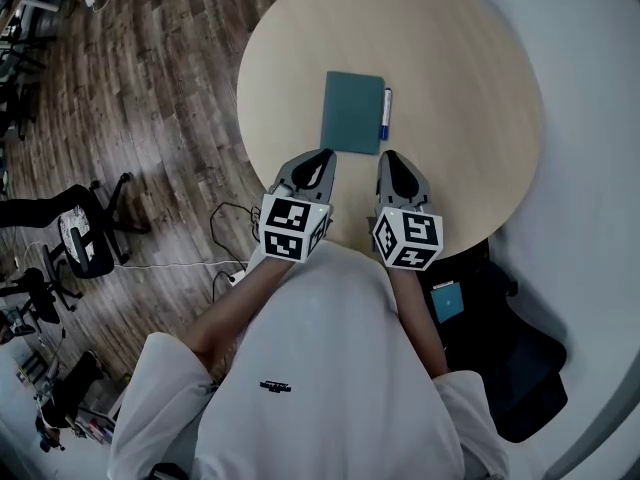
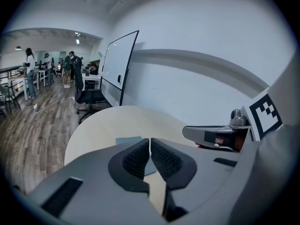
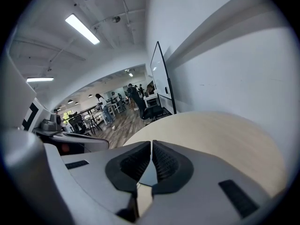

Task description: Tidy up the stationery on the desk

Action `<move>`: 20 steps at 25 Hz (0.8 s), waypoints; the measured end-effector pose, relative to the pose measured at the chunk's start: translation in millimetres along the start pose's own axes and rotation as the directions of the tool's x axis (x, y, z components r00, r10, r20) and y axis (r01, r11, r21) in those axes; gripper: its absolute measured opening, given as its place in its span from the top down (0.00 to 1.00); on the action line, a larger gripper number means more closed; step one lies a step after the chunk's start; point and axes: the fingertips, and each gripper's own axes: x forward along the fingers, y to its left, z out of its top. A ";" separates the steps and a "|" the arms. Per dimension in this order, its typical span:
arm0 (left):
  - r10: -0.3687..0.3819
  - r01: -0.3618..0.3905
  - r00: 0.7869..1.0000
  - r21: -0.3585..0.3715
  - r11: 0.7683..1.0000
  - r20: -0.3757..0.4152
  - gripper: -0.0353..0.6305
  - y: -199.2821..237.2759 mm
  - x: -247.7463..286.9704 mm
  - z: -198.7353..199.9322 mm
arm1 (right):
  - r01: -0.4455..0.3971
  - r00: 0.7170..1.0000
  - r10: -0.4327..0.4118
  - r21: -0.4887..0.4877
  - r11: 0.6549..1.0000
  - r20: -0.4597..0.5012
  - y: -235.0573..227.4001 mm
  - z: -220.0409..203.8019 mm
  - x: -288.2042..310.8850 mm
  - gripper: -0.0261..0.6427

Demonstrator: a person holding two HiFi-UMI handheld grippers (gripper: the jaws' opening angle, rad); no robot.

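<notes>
A teal notebook (image 1: 353, 112) lies flat near the middle of the round wooden table (image 1: 470, 78). A blue-and-white pen (image 1: 386, 114) lies along its right edge. My left gripper (image 1: 324, 156) hovers just short of the notebook's near left corner, jaws shut with nothing between them. My right gripper (image 1: 389, 158) sits beside it, near the pen's near end, also shut and empty. In the left gripper view a strip of the notebook (image 2: 128, 140) shows beyond the closed left gripper (image 2: 150, 143). The right gripper (image 3: 151, 146) is seen closed, with the notebook's corner (image 3: 148, 175) glimpsed behind its pads.
The table stands next to a pale curved wall (image 1: 590, 118). Wood flooring (image 1: 130, 98), office chairs (image 1: 80, 230) and cables lie to the left. A dark bag (image 1: 500, 338) sits on the floor under the table's near right edge. People stand far off in the office (image 2: 30, 71).
</notes>
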 end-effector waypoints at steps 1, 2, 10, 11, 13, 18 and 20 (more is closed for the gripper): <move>0.000 0.000 1.000 0.001 1.000 0.011 0.90 -3.5 -3.6 2.3 | 0.000 1.000 0.000 -0.009 1.000 0.010 0.3 2.0 -4.6 0.90; 0.000 0.000 1.000 0.000 1.000 0.021 0.90 -7.0 -7.6 4.5 | 0.001 1.000 0.000 -0.016 1.000 0.019 0.8 3.6 -9.1 0.90; 0.015 -0.015 0.996 0.003 1.000 0.086 0.90 -23.3 -33.0 14.7 | 0.010 0.998 -0.008 -0.032 0.999 0.057 4.6 9.6 -36.8 0.90; 0.020 -0.020 0.996 0.001 1.000 0.088 0.90 -24.7 -34.1 13.5 | 0.009 0.998 -0.007 -0.031 0.999 0.061 4.0 9.4 -39.8 0.90; 0.032 -0.031 0.995 -0.006 1.000 0.095 0.90 -25.8 -36.1 12.3 | 0.004 0.998 -0.002 -0.031 1.000 0.067 4.5 9.7 -44.2 0.90; 0.057 -0.055 0.992 -0.016 0.998 0.111 0.90 -30.6 -39.8 9.8 | -0.011 0.997 0.014 -0.038 0.999 0.077 5.1 8.8 -53.4 0.90; 0.064 -0.062 0.991 -0.020 0.998 0.116 0.90 -32.8 -41.8 8.3 | -0.016 0.997 0.020 -0.046 0.999 0.079 5.8 8.3 -55.8 0.90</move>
